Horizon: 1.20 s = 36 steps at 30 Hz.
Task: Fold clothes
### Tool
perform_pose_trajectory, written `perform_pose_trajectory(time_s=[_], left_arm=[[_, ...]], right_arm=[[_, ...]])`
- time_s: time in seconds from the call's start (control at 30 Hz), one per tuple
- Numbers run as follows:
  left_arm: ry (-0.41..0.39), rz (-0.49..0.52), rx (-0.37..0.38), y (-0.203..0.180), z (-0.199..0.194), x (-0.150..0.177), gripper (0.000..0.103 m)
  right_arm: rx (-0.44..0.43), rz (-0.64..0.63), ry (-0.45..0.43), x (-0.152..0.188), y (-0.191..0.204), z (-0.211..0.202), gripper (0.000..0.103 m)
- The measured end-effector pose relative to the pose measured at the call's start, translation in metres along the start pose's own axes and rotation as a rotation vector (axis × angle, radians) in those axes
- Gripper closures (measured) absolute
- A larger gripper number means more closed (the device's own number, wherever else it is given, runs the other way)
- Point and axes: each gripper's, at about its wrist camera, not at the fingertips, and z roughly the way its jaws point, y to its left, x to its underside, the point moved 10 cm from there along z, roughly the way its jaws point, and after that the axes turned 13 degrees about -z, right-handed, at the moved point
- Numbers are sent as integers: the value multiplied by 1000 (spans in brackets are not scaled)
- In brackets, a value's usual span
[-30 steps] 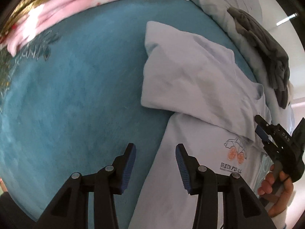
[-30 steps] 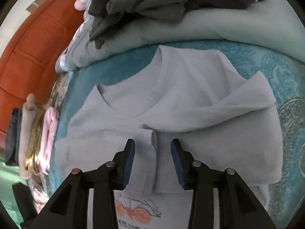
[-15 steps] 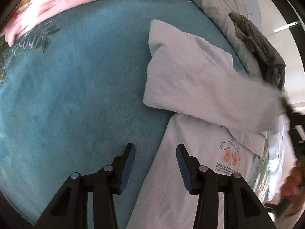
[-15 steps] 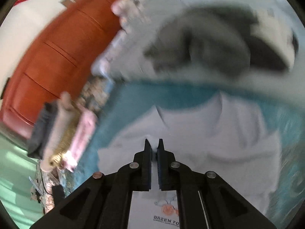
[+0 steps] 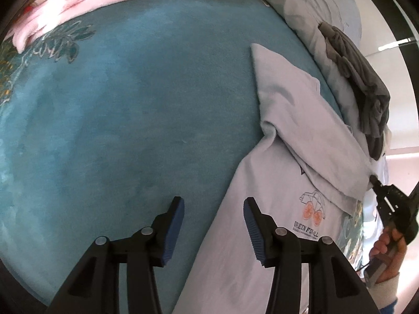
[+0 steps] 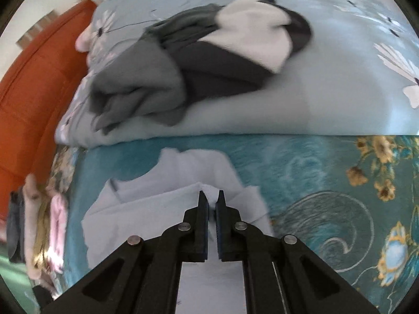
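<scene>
A pale blue T-shirt (image 5: 275, 209) with an orange car print lies on the teal bedspread (image 5: 131, 117). My left gripper (image 5: 213, 214) is open and empty, hovering over the shirt's left edge near its lower body. My right gripper (image 6: 211, 198) is shut on a folded flap of the T-shirt (image 6: 162, 204) and holds it lifted across the shirt toward its right side. It also shows in the left wrist view (image 5: 377, 183), pinching the flap's corner at the far right.
A pile of grey, black and white clothes (image 6: 199, 65) lies on a pale blue floral duvet (image 6: 340, 83) beyond the shirt. Pink folded fabric (image 5: 91, 2) lies at the far edge of the bed. An orange headboard (image 6: 31, 86) stands to the left.
My right gripper closed on the shirt's folded flap, lifted it and carried it across to the right. The left gripper stayed open in roughly the same place.
</scene>
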Motion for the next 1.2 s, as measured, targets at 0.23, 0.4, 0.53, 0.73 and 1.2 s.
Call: perform_pose_trajectory(time_s=[0.23,0.4,0.53,0.73,1.2], left_arm=[[48,13,23,8,-10,24,52],[76,4,28,26,-20,26,52],[132,-25,58,39,-20,45,52],[199,-67,81,50,-9,67,52],[298,-158,112,73,-18,96,57]], right_arm=[[12,-25,113,17,-2,25,96],[25,-61,82,34,-8,-6,75],[-8,-18,114,86,-36,-30,71],[-160,145,195,186,-60,-53,70],[-302,133,259,264,-30,-66,70]])
